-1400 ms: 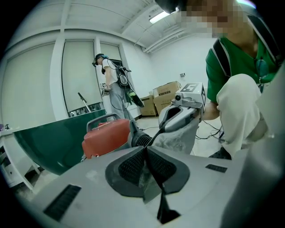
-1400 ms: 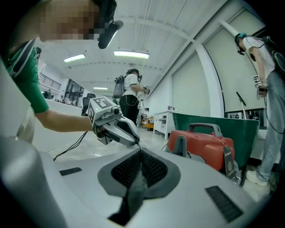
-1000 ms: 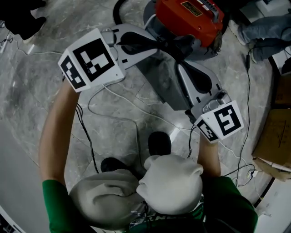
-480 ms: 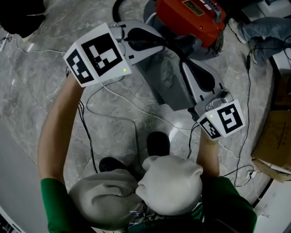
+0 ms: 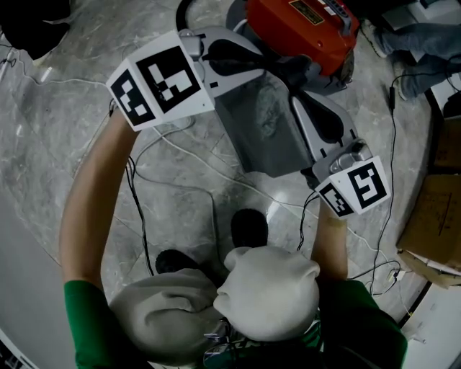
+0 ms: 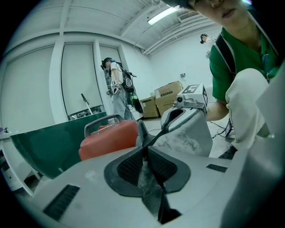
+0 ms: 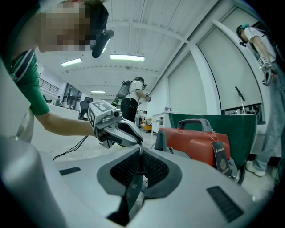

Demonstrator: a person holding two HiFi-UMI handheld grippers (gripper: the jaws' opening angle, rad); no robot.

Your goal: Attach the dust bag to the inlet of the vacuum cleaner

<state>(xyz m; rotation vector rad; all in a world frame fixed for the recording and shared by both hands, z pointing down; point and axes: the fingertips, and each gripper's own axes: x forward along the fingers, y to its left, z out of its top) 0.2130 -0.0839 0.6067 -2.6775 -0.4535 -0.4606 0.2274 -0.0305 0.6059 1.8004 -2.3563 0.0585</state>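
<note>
The grey dust bag (image 5: 259,122) hangs stretched between my two grippers, just in front of the red vacuum cleaner (image 5: 302,25). My left gripper (image 5: 277,66) reaches in from the left and is shut on the bag's top edge; grey fabric (image 6: 147,178) is pinched between its pads. My right gripper (image 5: 297,90) comes up from the lower right. Its jaws are opening, with a thin fold of the bag (image 7: 133,187) still pressed between the pads. The vacuum (image 7: 196,138) stands close behind both grippers. Its inlet is hidden.
Thin cables (image 5: 180,158) trail over the marble floor. A cardboard box (image 5: 436,216) lies at the right and a bystander's legs (image 5: 418,43) at the top right. A black hose (image 5: 186,14) curves beside the vacuum. A green panel (image 6: 44,147) stands behind it.
The left gripper drifted slightly up and to the right in the head view. The bag between the grippers has spread wider, and more of its face shows.
</note>
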